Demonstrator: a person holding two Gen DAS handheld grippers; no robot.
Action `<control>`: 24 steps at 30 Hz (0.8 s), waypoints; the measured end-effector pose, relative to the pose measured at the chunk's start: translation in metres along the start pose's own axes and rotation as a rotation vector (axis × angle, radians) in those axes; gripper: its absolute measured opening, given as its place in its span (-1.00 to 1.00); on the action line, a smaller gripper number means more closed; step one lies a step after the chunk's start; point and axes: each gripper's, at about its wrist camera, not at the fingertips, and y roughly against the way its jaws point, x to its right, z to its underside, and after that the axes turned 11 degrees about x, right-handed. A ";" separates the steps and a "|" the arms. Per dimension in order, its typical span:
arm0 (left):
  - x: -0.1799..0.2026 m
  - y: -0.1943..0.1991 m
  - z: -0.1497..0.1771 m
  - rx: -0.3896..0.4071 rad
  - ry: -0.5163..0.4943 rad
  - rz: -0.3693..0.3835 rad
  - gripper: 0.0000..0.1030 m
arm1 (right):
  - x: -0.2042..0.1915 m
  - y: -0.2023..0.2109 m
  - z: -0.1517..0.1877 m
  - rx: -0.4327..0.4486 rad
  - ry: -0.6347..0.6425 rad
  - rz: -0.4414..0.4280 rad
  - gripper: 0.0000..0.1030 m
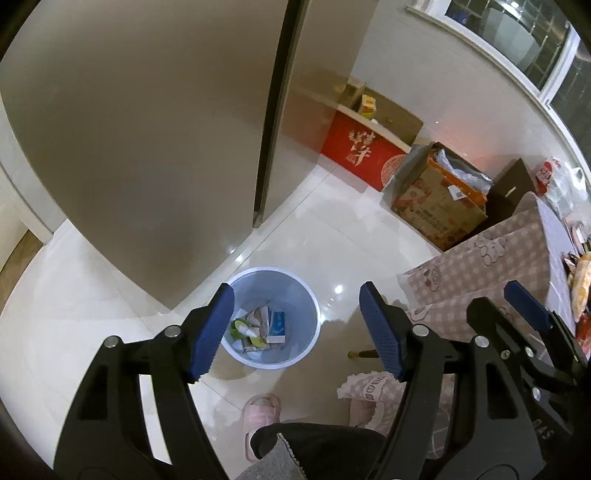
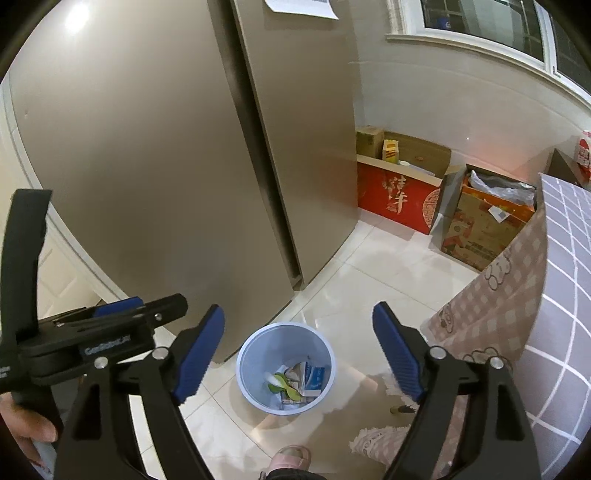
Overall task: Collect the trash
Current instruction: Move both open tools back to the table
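Below, beige fridge (image 1: 147,147) looms; pale blue bin (image 1: 275,319) on white tile floor (image 1: 332,229) beside it, holding cartons, wrappers, green scrap (image 2: 282,384). Left gripper (image 1: 297,330) released, empty; right gripper (image 2: 299,354) likewise spread, nothing between.

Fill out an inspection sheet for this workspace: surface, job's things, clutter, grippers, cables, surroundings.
Surface: glossy white tile floor, glare spots.
Job's things: blue bin upright on the floor beside the fridge corner; cartons, wrappers and a green scrap inside.
Clutter: red box and printed cardboard box against the wall; pink slipper near the bin.
Grippers: left gripper open, nothing between its pads; right gripper open, empty.
Cables: nothing seen.
Surroundings: tall fridge, checked tablecloth hanging at right, window above.
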 end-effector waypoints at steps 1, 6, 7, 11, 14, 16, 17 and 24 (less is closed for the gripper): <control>0.003 0.005 0.000 0.009 -0.004 0.005 0.35 | 0.001 0.003 -0.001 0.003 -0.002 -0.001 0.62; 0.018 0.028 -0.003 0.051 -0.026 0.020 0.38 | 0.005 0.026 -0.004 0.031 -0.009 0.009 0.66; 0.022 0.031 -0.003 0.057 -0.032 0.025 0.38 | 0.005 0.032 -0.005 0.040 -0.011 0.014 0.66; 0.041 0.047 -0.002 0.073 -0.054 0.056 0.39 | 0.016 0.064 -0.008 0.079 -0.022 0.043 0.68; 0.063 0.058 0.001 0.088 -0.093 0.080 0.43 | 0.029 0.089 -0.008 0.111 -0.032 0.076 0.68; 0.080 0.066 0.004 0.098 -0.117 0.103 0.46 | 0.041 0.106 -0.008 0.133 -0.040 0.105 0.69; 0.089 0.069 0.006 0.101 -0.126 0.117 0.47 | 0.050 0.117 -0.007 0.148 -0.048 0.127 0.70; 0.161 0.082 0.019 0.101 -0.224 0.197 0.53 | 0.118 0.181 0.002 0.238 -0.116 0.337 0.84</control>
